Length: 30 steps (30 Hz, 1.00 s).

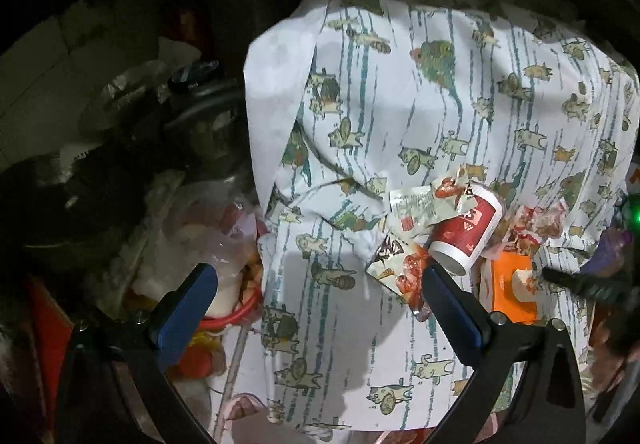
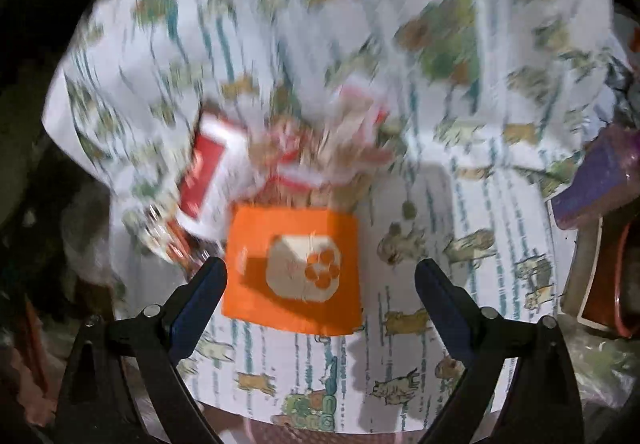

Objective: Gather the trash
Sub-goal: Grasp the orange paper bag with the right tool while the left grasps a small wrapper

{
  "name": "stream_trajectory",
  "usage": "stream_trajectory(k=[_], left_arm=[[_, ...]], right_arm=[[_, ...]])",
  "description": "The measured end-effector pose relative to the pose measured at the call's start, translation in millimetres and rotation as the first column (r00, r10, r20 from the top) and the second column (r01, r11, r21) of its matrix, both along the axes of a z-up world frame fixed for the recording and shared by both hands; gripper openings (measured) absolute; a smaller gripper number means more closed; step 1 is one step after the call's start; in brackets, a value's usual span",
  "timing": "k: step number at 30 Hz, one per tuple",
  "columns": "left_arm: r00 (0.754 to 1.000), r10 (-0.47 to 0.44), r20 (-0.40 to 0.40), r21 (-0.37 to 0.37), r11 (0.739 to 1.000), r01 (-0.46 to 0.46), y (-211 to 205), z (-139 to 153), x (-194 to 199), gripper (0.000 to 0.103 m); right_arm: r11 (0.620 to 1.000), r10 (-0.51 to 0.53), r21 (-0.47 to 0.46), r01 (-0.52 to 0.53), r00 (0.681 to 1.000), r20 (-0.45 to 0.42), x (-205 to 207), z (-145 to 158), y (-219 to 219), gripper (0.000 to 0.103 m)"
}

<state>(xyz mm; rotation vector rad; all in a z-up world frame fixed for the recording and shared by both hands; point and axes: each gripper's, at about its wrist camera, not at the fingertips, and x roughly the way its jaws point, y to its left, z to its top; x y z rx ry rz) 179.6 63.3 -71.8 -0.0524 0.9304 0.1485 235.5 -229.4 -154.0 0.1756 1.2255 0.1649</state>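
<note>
Cat-print cloth [image 2: 460, 344] covers the table; trash lies piled mid-cloth.
Right gripper [image 2: 320, 276], jaws wide and empty, straddles the orange box [image 2: 294, 276]; left gripper [image 1: 320, 276], wide, sits left of the cup [image 1: 466, 232].

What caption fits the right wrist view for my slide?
Open right gripper above an orange box on a cat-print cloth, blurred red-and-white trash behind.

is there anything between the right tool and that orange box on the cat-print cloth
Nothing visible. The right tool stands open just above the orange box, with its fingers to either side of it and only the cat-print cloth underneath. The red paper cup and crumpled wrappers lie beyond the box, not in the gap.
</note>
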Motion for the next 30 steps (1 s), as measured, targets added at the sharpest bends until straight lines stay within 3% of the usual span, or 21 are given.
stream_trajectory(k=[4, 6, 10, 15, 16, 17, 18, 19, 22, 26, 30], left_arm=[[0.998, 0.008, -0.065, -0.083, 0.996, -0.014, 1.3, -20.7, 20.6, 0.103], [0.996, -0.012, -0.092, -0.120, 0.993, 0.001, 0.7, -33.7, 34.4, 0.103], [0.987, -0.023, -0.162, -0.104, 0.995, 0.006, -2.0, -67.2, 61.1, 0.103], [0.972, 0.007, -0.233, -0.268, 0.961, -0.071, 0.6, -100.1, 78.4, 0.101], [0.971, 0.022, -0.238, -0.276, 0.957, -0.090, -1.1, -102.8, 79.5, 0.100], [0.972, 0.024, -0.234, -0.280, 0.956, -0.091, -6.1, -105.0, 80.8, 0.099], [0.972, 0.010, -0.235, -0.281, 0.957, -0.077, -11.0, -106.6, 82.3, 0.099], [0.970, -0.015, -0.241, -0.286, 0.957, -0.056, -17.1, -108.6, 84.3, 0.096], [0.965, -0.042, -0.259, -0.334, 0.941, -0.048, -24.7, -116.0, 86.7, 0.092], [0.951, -0.008, -0.308, -0.453, 0.880, -0.139, -20.5, -136.8, 87.9, 0.079], [0.935, 0.048, -0.351, -0.505, 0.831, -0.232, -10.8, -158.7, 87.7, 0.073]], right_arm=[[0.999, 0.029, -0.028, -0.031, 0.996, -0.086, 2.9, -39.6, 17.0, 0.094], [1.000, 0.006, 0.022, -0.004, 0.994, -0.108, 7.3, -53.4, 16.0, 0.094], [0.992, -0.069, 0.096, 0.081, 0.990, -0.122, 12.3, -56.4, 11.1, 0.094], [0.975, -0.031, 0.211, 0.076, 0.977, -0.210, 13.7, -72.4, 17.2, 0.093], [0.968, -0.033, 0.233, 0.087, 0.973, -0.228, 12.8, -76.0, 17.2, 0.088], [0.957, -0.035, 0.273, 0.100, 0.972, -0.234, 10.3, -77.2, 16.4, 0.072], [0.946, -0.026, 0.309, 0.103, 0.970, -0.244, 11.4, -76.4, 16.2, 0.037], [0.942, -0.008, 0.323, 0.096, 0.964, -0.265, 12.1, -76.0, 17.9, 0.032], [0.960, -0.010, 0.270, 0.071, 0.975, -0.220, 5.5, -57.5, 22.7, 0.031], [0.985, 0.009, 0.172, 0.008, 0.995, -0.098, -5.1, -17.6, 31.2, 0.030], [0.980, 0.036, 0.196, -0.025, 0.998, -0.054, -8.6, 7.3, 22.9, 0.030]])
